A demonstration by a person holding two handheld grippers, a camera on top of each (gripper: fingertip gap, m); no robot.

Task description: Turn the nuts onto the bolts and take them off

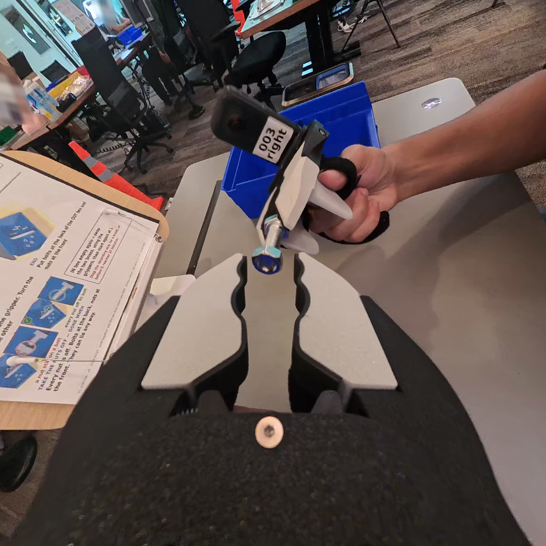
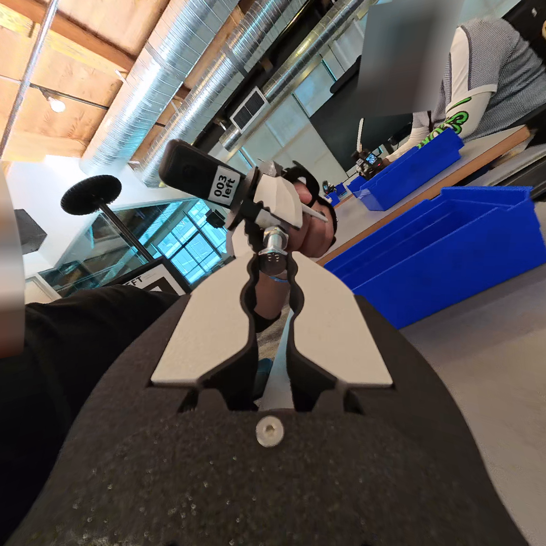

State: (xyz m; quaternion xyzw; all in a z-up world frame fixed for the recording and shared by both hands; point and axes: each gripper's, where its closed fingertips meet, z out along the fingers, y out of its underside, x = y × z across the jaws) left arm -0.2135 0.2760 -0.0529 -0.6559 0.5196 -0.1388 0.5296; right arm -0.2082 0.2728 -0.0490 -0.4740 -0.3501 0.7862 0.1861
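My right gripper (image 2: pixel 272 266) clamps the bolt (image 2: pixel 273 248) by its head. Only the left wrist view shows my left gripper (image 1: pixel 269 263) released around the blue-insert nut (image 1: pixel 267 260) at the bolt's tip.

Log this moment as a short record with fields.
right gripper: jaws shut on the head of the bolt
left gripper: jaws open, tips on either side of the nut
nut: threaded on the bolt's end, blue insert showing
blue bin: on the table, behind the right gripper
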